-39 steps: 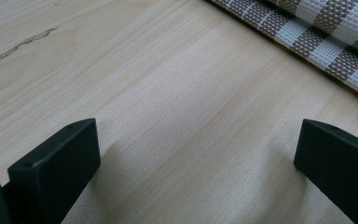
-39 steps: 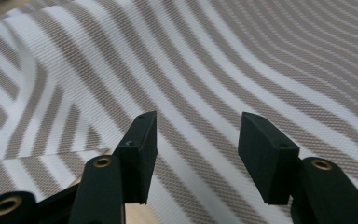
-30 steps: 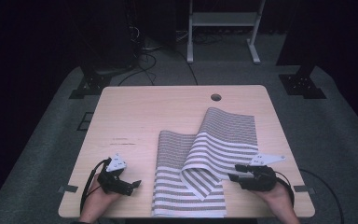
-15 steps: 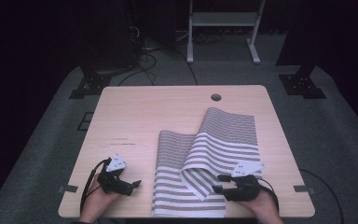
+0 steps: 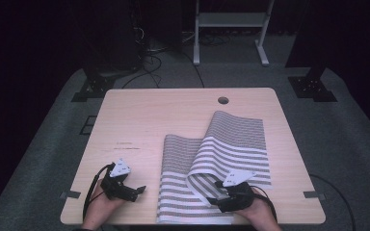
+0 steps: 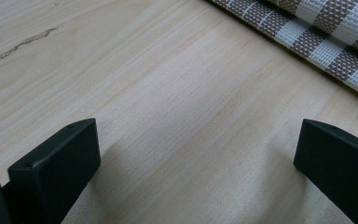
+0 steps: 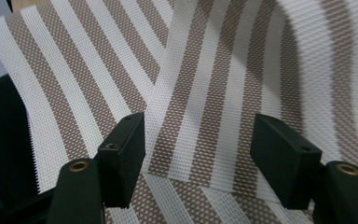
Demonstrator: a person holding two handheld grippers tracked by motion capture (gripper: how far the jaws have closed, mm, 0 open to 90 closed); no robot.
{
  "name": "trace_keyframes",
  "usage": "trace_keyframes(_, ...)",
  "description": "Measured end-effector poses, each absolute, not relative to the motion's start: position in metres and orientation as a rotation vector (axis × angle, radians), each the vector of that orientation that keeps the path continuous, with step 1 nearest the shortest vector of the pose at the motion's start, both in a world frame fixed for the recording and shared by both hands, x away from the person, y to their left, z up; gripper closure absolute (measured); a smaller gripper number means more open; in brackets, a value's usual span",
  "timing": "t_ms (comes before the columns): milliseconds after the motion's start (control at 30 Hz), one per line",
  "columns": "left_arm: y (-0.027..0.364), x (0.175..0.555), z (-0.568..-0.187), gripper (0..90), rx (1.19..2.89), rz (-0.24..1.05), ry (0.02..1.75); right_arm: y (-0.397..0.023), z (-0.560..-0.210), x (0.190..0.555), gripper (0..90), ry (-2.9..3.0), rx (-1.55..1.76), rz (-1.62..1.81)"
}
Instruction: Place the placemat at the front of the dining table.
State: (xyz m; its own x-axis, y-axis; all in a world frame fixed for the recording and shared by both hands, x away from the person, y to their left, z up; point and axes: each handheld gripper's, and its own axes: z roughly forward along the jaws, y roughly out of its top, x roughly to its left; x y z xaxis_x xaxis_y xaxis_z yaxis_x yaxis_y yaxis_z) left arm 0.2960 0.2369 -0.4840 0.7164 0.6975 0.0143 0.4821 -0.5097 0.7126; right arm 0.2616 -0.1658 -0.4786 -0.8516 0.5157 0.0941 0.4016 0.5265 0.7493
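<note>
A brown-and-white striped woven mat [image 5: 231, 144] lies on the right half of the wooden table [image 5: 149, 115], with its right part folded over in a raised curl toward the front. My right gripper [image 5: 213, 198] sits low at the front tip of that folded flap. In the right gripper view its jaws [image 7: 198, 149] stand apart over the mat [image 7: 214, 70], the flap's edge running between them without either pad pressing on it; they have just been opening. My left gripper [image 5: 137, 190] rests open on bare wood left of the mat, nothing between its jaws [image 6: 196, 158]. The mat's edge [image 6: 317, 32] lies beyond them.
A round cable hole [image 5: 223, 100] is near the table's far edge. Grey tabs [image 5: 70, 195] [image 5: 313, 194] stick out at the front corners. Behind the table are dark floor, cables and a white metal stand [image 5: 226, 24].
My right gripper has moved left from the mat's right edge to the front tip of the folded flap. The left gripper has kept still.
</note>
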Motion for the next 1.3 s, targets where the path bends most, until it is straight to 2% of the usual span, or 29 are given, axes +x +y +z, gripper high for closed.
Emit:
trace_keyframes(300,0.237,0.296,-0.484,0.0,2.209,0.391,0.892,-0.159,-0.481,0.256,40.2,2.579,0.718,1.172)
trace_keyframes(667,0.237,0.296,-0.484,0.0,2.21,0.392,0.891,-0.169,-0.475,0.259,84.2,2.575,0.72,1.12)
trace_keyframes(1300,0.237,0.296,-0.484,0.0,2.21,0.391,0.891,-0.228,-0.455,0.27,86.2,2.5,0.911,1.132)
